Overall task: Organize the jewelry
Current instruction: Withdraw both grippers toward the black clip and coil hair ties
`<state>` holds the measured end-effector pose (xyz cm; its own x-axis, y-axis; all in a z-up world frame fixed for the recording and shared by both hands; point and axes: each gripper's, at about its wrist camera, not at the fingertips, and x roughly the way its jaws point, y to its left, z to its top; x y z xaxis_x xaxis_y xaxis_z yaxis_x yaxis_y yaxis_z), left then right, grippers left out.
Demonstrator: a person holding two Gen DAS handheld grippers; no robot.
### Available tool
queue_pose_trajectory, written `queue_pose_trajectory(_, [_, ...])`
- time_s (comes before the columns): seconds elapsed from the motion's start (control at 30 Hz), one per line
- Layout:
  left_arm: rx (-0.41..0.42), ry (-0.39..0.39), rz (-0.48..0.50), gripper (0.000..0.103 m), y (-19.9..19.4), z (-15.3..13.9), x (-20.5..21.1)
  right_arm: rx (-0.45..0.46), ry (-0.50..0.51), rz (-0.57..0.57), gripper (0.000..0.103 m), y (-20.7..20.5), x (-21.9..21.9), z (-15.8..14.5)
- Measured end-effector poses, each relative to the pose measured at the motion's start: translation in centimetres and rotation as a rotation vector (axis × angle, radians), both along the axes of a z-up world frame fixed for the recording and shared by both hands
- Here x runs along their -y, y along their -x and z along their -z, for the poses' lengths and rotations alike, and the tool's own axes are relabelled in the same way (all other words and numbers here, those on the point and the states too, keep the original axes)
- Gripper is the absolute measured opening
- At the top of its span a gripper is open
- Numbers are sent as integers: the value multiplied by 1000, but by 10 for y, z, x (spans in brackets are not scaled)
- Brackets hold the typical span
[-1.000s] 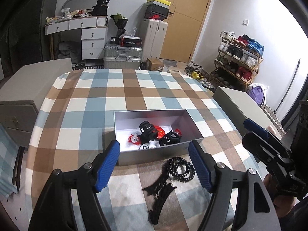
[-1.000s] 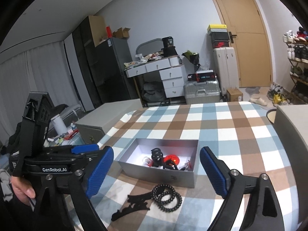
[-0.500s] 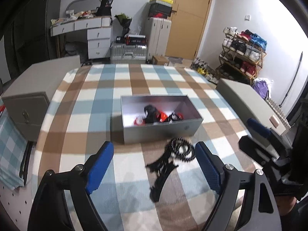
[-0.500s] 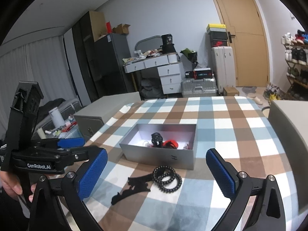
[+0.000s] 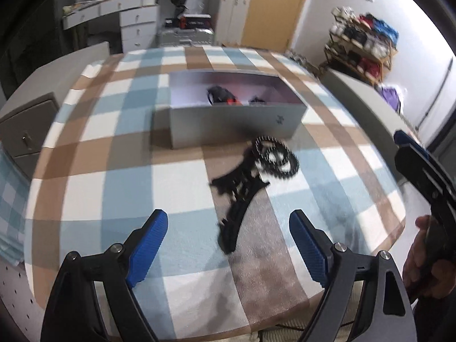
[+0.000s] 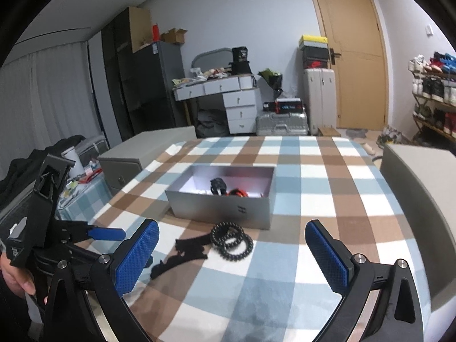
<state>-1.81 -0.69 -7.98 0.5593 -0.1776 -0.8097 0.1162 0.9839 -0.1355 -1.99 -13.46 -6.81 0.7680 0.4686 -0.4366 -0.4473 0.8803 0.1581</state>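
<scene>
Both the left gripper [image 5: 228,245] and right gripper [image 6: 232,252] hover released and empty over the checked-cloth surface [image 6: 327,199]. Just before the open grey rectangular box [image 6: 222,209], the black coiled bracelets [image 6: 232,240] touch a flat black clip [image 6: 182,253]; next, probably, one gripper descends and closes on the bracelets.

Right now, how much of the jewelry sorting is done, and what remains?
Done: several pieces lie in the box. In hand: nothing; the left claw and right claw are open and empty. Left: the beads and the black clip lie on the cloth.
</scene>
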Motion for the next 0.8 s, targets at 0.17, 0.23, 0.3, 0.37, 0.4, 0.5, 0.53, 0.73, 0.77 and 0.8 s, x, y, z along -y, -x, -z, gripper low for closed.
queue_pose_trajectory(0.17, [-66, 17, 39, 84, -3, 19, 4, -51, 8, 15, 103, -5, 2, 16])
queue_pose_trajectory(0.23, [-83, 25, 43, 84, -6, 22, 5, -71, 13, 22, 103, -6, 3, 23])
queue_pose_trajectory(0.3, [-83, 10, 61, 84, -8, 22, 10, -88, 19, 27, 103, -7, 4, 28])
queue_pose_trajectory(0.37, [-65, -10, 72, 84, -10, 19, 14, -107, 22, 31, 103, -8, 5, 32])
queue_pose_trajectory(0.4, [-59, -7, 81, 84, -11, 18, 16, -110, 19, 31, 103, -8, 6, 32])
queue_pose_trajectory(0.5, [-59, 0, 89, 84, -17, 19, 18, -109, 13, 37, 103, -6, 8, 32])
queue_pose_trajectory(0.53, [-59, 1, 90, 84, -18, 19, 18, -107, 17, 40, 103, -5, 9, 32])
queue_pose_trajectory(0.73, [-53, 4, 91, 83, -21, 22, 15, -135, 0, 16, 103, -16, 9, 37])
queue_pose_trajectory(0.77, [-56, 9, 94, 77, -21, 24, 14, -144, -5, 8, 103, -21, 7, 38])
queue_pose_trajectory(0.8, [-60, 14, 97, 72, -22, 25, 13, -157, -15, -4, 103, -27, 6, 39])
